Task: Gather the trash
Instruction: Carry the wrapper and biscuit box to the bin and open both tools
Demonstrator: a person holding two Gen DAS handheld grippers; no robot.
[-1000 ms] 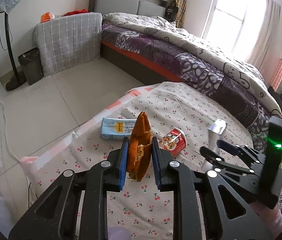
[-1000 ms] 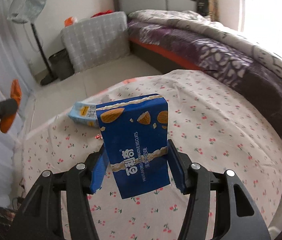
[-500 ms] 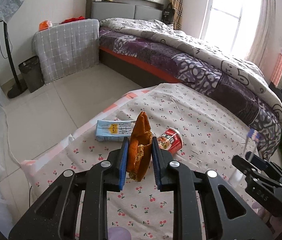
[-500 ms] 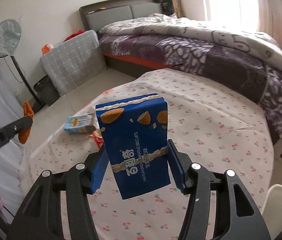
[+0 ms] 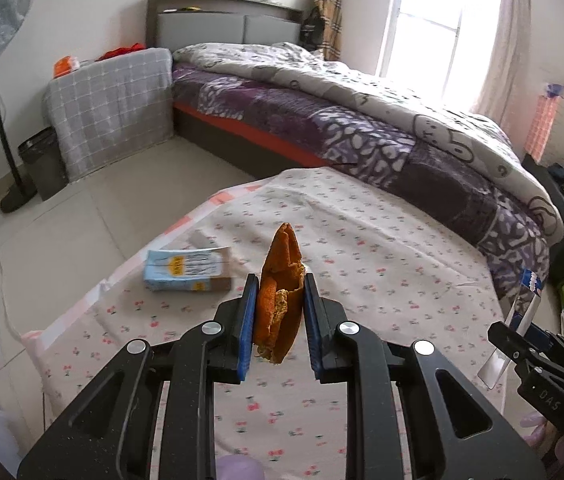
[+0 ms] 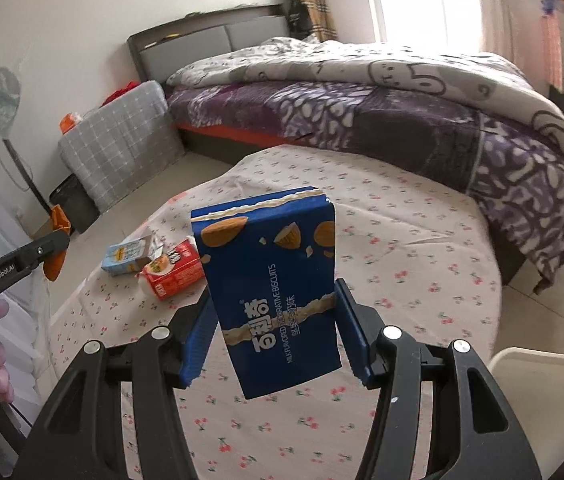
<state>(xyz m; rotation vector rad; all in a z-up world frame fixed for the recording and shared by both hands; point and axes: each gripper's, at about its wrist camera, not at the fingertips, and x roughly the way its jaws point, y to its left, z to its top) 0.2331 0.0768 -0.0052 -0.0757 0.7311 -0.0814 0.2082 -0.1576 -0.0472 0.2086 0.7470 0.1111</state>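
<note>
Left wrist view: the left gripper (image 5: 277, 312) is clamping an orange peel (image 5: 279, 292) above the table (image 5: 382, 264), beyond a light-blue carton (image 5: 185, 270). Right wrist view: the right gripper (image 6: 275, 334) is gripping a blue biscuit box (image 6: 277, 292), lifted over the cloth beside a red carton (image 6: 171, 268).

Above the cherry-print tablecloth (image 6: 402, 240) I had open room to my right and ahead; only the pale blue carton (image 5: 187, 271) and red carton (image 6: 173, 268), lying just beside each other, blocked its far-left edge.
</note>
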